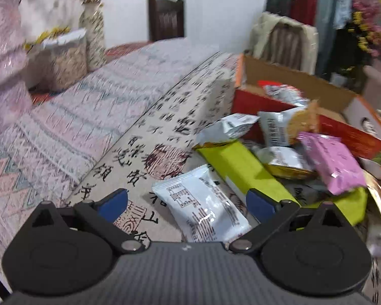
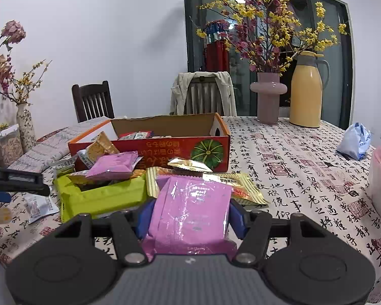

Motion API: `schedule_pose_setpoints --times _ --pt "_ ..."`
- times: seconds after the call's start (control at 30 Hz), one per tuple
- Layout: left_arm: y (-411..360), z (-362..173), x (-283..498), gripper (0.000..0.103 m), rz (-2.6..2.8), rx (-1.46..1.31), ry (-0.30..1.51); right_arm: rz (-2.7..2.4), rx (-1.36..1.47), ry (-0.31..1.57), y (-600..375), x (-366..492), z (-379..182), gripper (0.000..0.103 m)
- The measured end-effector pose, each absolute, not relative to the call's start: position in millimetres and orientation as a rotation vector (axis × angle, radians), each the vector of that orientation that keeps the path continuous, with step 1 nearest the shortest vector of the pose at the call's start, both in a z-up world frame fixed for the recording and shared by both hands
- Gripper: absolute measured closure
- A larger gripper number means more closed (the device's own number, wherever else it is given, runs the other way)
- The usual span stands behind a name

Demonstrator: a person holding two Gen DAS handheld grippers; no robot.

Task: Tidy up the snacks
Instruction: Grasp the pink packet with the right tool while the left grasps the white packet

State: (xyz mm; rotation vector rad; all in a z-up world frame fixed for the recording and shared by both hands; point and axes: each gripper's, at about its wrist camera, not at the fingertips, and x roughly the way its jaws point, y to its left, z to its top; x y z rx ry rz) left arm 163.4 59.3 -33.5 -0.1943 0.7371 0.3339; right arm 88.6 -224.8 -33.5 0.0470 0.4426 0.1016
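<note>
The right gripper (image 2: 190, 216) grips a pink foil snack packet (image 2: 190, 211) between its blue pads (image 2: 237, 219), which press on the packet's two sides; the packet stands up off the tabletop (image 2: 304, 178) in the grip. Just beyond it lies a gold foil packet (image 2: 243, 188), and to its left a lime-green flat packet (image 2: 101, 198) with a second, smaller pink packet (image 2: 114, 165) resting on top. Behind these sits an open red-and-orange cardboard box (image 2: 165, 147) printed with a green pumpkin, holding several small packets. Farther back on the tabletop stand a pink ceramic vase (image 2: 268, 96) of yellow and red blossom branches and, just beside it, a yellow thermos jug (image 2: 306, 91); a pale blue bag (image 2: 355, 142) lies well apart to the right.

The left gripper (image 1: 188, 203) has its jaws spread wide with nothing pressed between the pads; a white printed snack packet (image 1: 203, 206) lies flat on the calligraphy-patterned cloth between and below the fingers. Past it lie the lime-green packet (image 1: 241, 167), more white packets and a pink packet (image 1: 330, 160), heaped against the box (image 1: 279, 101). The left view is blurred.
</note>
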Motion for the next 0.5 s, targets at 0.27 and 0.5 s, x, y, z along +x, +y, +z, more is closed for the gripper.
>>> schedule_pose_setpoints --times 0.27,0.5 --pt "52.3 -44.4 181.4 0.014 0.383 -0.184 0.805 0.090 0.074 0.443 -238.5 92.5 -37.1 0.042" --pt "48.7 -45.2 169.1 0.044 0.371 -0.144 0.763 0.075 0.088 0.445 -247.6 94.8 -40.0 0.042"
